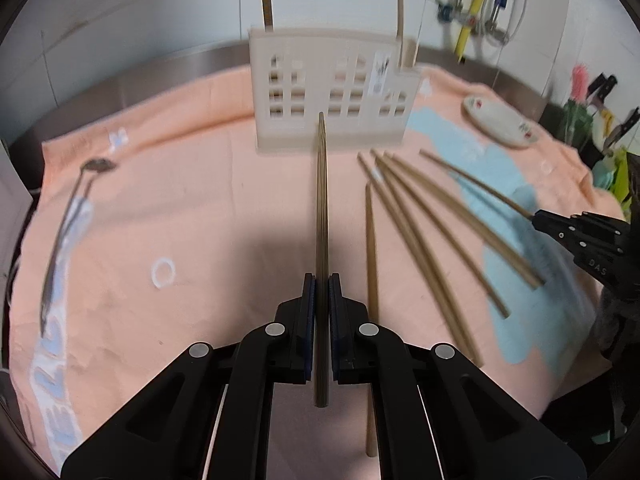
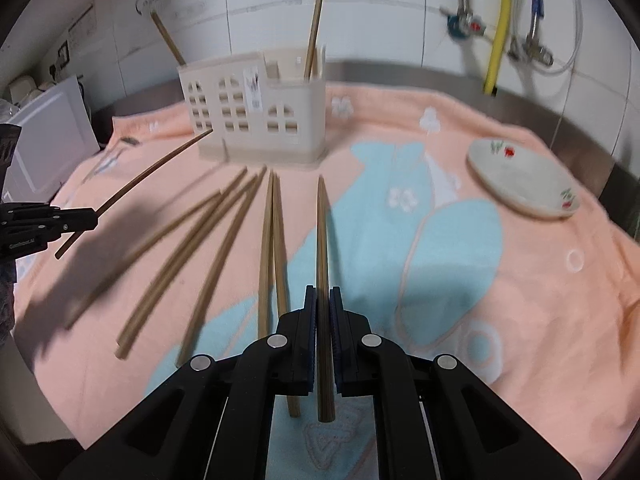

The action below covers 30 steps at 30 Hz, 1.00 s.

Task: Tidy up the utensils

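Observation:
My left gripper (image 1: pixel 322 280) is shut on a wooden chopstick (image 1: pixel 322 208) that points at the cream utensil holder (image 1: pixel 332 92) standing at the back of the towel. My right gripper (image 2: pixel 323 292) is shut on another chopstick (image 2: pixel 322 236), held above the towel. Several loose chopsticks (image 1: pixel 416 232) lie fanned on the towel between the grippers; they also show in the right wrist view (image 2: pixel 224 248). The holder (image 2: pixel 256 108) has two chopsticks (image 2: pixel 314 28) standing in it. The right gripper shows at the right edge of the left wrist view (image 1: pixel 536 216), the left gripper at the left edge of the right wrist view (image 2: pixel 94 216).
A peach and blue towel (image 2: pixel 520 300) covers the steel counter. A white floral plate (image 2: pixel 524 184) lies at the back right. A metal spoon (image 1: pixel 64 232) lies at the far left. Pipes and a yellow hose (image 2: pixel 498 32) hang on the tiled wall.

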Each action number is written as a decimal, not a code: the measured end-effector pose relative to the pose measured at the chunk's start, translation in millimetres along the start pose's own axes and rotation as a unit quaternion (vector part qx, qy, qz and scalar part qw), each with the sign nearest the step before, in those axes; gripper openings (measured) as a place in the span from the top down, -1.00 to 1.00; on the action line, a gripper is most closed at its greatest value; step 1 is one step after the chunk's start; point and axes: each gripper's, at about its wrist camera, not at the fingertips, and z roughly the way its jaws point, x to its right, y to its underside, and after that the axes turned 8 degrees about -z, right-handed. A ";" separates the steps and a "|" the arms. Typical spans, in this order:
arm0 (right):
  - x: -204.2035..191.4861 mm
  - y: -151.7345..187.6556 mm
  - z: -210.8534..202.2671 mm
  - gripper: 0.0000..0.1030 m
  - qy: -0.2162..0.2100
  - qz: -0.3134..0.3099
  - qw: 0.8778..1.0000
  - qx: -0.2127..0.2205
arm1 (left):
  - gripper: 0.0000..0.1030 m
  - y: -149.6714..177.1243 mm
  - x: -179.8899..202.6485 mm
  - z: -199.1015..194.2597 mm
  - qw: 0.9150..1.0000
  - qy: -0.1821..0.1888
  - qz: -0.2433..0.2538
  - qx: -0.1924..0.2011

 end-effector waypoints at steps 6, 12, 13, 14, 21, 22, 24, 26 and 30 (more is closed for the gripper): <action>-2.5 -26.4 -28.4 0.87 0.006 -0.012 0.999 0.043 | 0.90 -13.7 4.5 -24.7 0.999 0.018 0.001 0.027; -6.0 -34.4 -37.4 0.87 0.005 -0.017 0.998 0.055 | 0.89 -8.9 10.6 -24.4 1.000 0.022 0.014 0.009; -6.0 -34.4 -37.3 0.87 0.005 -0.017 0.998 0.054 | 0.90 -7.9 9.7 -21.6 1.000 0.017 0.014 0.002; -5.9 -33.1 -36.8 0.87 0.006 -0.017 0.998 0.053 | 0.90 -5.8 8.2 -18.1 1.000 0.015 0.014 -0.005; -9.5 -18.3 -22.6 0.87 0.001 -0.015 1.000 0.025 | 0.90 10.2 -0.9 -2.6 0.999 0.003 0.009 -0.035; -9.2 -16.2 -20.7 0.87 0.000 -0.012 1.000 0.022 | 0.90 10.5 -2.0 -3.5 0.999 0.002 0.008 -0.034; -9.5 -13.4 -18.2 0.87 -0.002 -0.011 1.000 0.017 | 0.90 9.9 -3.0 -6.2 0.999 0.002 0.006 -0.031; -9.9 -11.0 -16.4 0.87 -0.002 -0.010 1.000 0.014 | 0.90 8.9 -2.5 -9.5 1.000 0.001 0.007 -0.025; -9.4 -11.1 -18.0 0.87 -0.004 -0.004 1.000 0.017 | 0.90 4.8 0.2 -16.1 1.000 0.001 0.008 -0.013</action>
